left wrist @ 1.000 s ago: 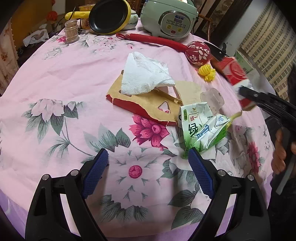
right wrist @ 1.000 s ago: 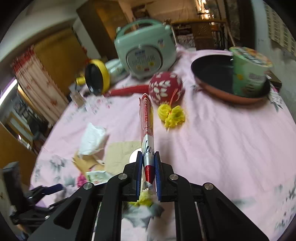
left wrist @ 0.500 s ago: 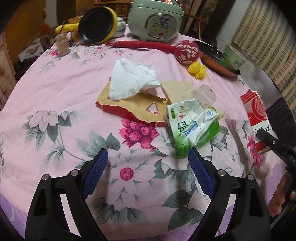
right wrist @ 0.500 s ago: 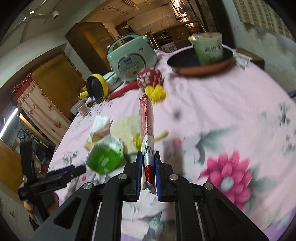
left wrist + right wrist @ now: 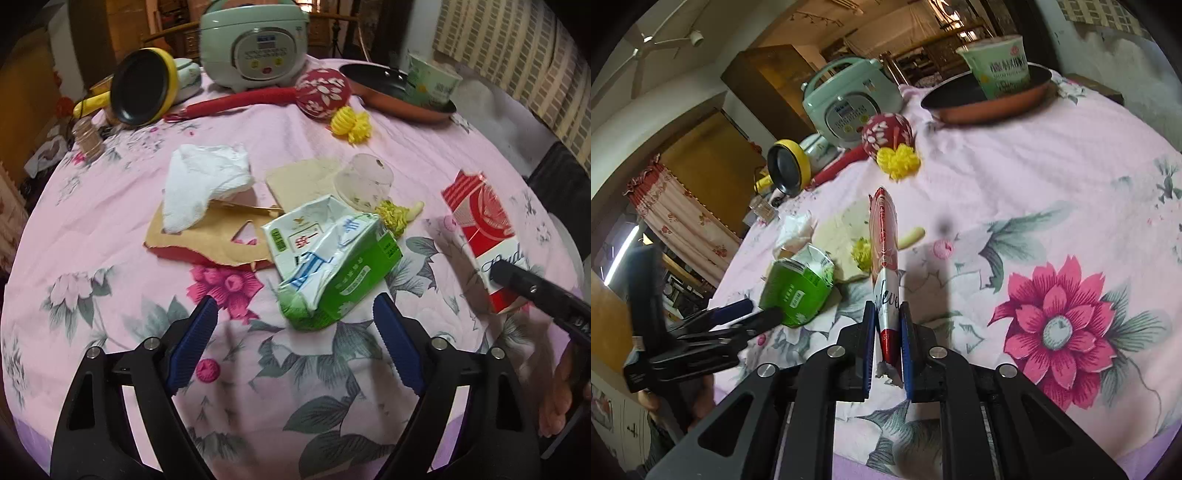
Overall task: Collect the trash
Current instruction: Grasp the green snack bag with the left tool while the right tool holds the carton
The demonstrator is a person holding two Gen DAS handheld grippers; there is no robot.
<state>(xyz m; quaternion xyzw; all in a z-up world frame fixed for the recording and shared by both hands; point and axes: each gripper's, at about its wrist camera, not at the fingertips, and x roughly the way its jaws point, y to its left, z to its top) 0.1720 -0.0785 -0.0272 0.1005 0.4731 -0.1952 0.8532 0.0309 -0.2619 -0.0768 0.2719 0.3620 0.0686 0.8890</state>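
A crushed green and white milk carton [image 5: 332, 258] lies on the pink flowered tablecloth [image 5: 92, 229]. My left gripper [image 5: 295, 332] hovers just short of it with its jaws wide and closing. The carton's near end sits ahead of the blue pads [image 5: 197, 339], untouched. My right gripper [image 5: 888, 332] is shut on a flattened red and white carton [image 5: 884, 258], held edge-up above the cloth; the same red carton [image 5: 484, 236] shows at the right in the left wrist view. Behind the green carton lie a white tissue [image 5: 207, 184], torn brown cardboard [image 5: 207, 240] and a clear plastic cup [image 5: 364, 181].
At the back stand a pale green rice cooker [image 5: 255, 40], a yellow pan [image 5: 144, 92], a red mallet [image 5: 325, 92] and a copper pan [image 5: 399, 96] holding a green cup [image 5: 432, 81]. A yellow pompom [image 5: 351, 125] lies mid-table. The table's edge runs close below both grippers.
My left gripper has slid toward the green carton, which now sits between and ahead of its pads. My right gripper has brought the red carton down toward the table's near right edge.
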